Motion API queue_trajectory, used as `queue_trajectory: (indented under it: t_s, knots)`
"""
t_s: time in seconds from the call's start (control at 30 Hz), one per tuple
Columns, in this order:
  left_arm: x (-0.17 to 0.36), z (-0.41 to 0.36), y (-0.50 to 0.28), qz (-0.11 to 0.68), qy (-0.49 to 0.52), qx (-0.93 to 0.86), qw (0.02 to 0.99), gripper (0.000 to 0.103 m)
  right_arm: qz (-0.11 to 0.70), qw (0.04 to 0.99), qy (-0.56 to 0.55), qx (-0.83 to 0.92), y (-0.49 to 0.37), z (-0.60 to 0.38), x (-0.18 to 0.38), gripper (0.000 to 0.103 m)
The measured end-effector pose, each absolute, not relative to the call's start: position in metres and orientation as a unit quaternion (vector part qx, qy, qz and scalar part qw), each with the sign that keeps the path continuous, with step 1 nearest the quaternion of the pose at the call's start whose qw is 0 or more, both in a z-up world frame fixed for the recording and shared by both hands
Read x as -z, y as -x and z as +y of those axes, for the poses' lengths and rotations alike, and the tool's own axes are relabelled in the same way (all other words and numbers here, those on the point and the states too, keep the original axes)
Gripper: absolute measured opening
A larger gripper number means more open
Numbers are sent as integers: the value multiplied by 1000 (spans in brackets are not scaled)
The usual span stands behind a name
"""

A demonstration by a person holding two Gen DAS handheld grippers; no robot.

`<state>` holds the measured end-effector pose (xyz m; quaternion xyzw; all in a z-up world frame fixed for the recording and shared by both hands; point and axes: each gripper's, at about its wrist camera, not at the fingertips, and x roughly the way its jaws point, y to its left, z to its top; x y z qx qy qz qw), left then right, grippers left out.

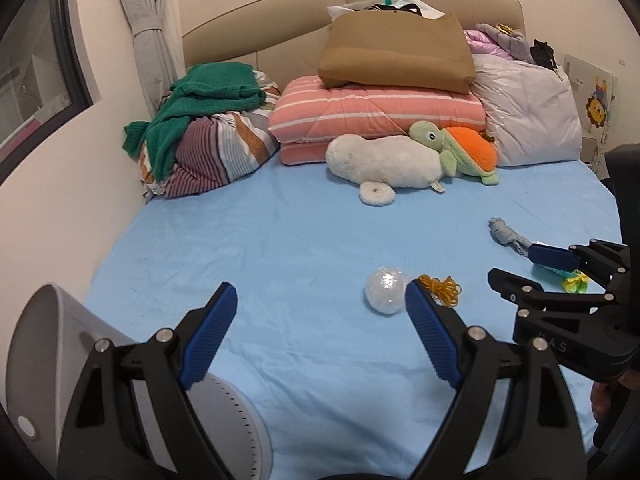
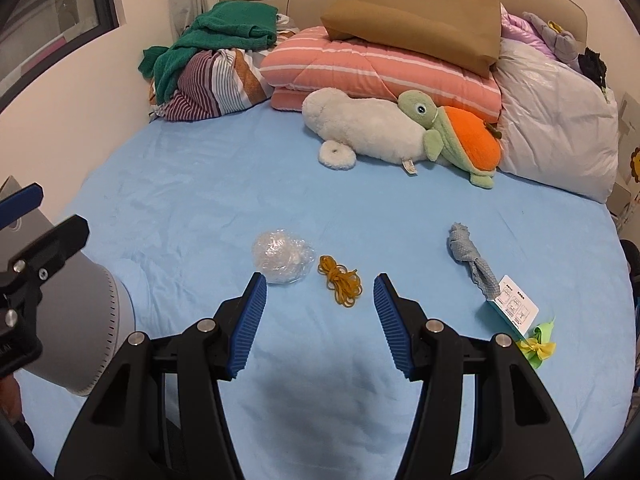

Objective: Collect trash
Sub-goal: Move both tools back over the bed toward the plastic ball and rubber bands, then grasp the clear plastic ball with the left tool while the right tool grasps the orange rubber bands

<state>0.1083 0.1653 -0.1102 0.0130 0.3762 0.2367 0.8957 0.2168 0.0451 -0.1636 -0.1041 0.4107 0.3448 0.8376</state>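
Trash lies on the blue bed sheet (image 2: pixel 200 184): a crumpled clear plastic ball (image 2: pixel 282 256), a tangle of yellow rubber bands (image 2: pixel 342 280), a grey cloth with a card tag (image 2: pixel 476 260) and a yellow-green ribbon scrap (image 2: pixel 538 346). My right gripper (image 2: pixel 320 290) is open and empty, just short of the rubber bands. My left gripper (image 1: pixel 320 300) is open and empty; the plastic ball (image 1: pixel 386 290) sits beside its right finger. A grey bin (image 1: pixel 52 344) lies on its side at the bed's near left, also in the right wrist view (image 2: pixel 88 320).
Stuffed toys, a white seal (image 2: pixel 368 128) and a green-orange turtle (image 2: pixel 460 136), lie mid-bed. Folded pink quilt (image 2: pixel 380 68), brown bag (image 2: pixel 416 20), striped bundle with green knit (image 2: pixel 216 72) and a white bagged duvet (image 2: pixel 560 120) line the headboard. Wall at left.
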Motion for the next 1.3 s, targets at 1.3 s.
queue_trajectory:
  t_s: [1.3]
  knots:
    - [305, 216, -256, 494, 73, -98, 861, 44, 494, 772, 164, -365, -298, 112, 329, 17]
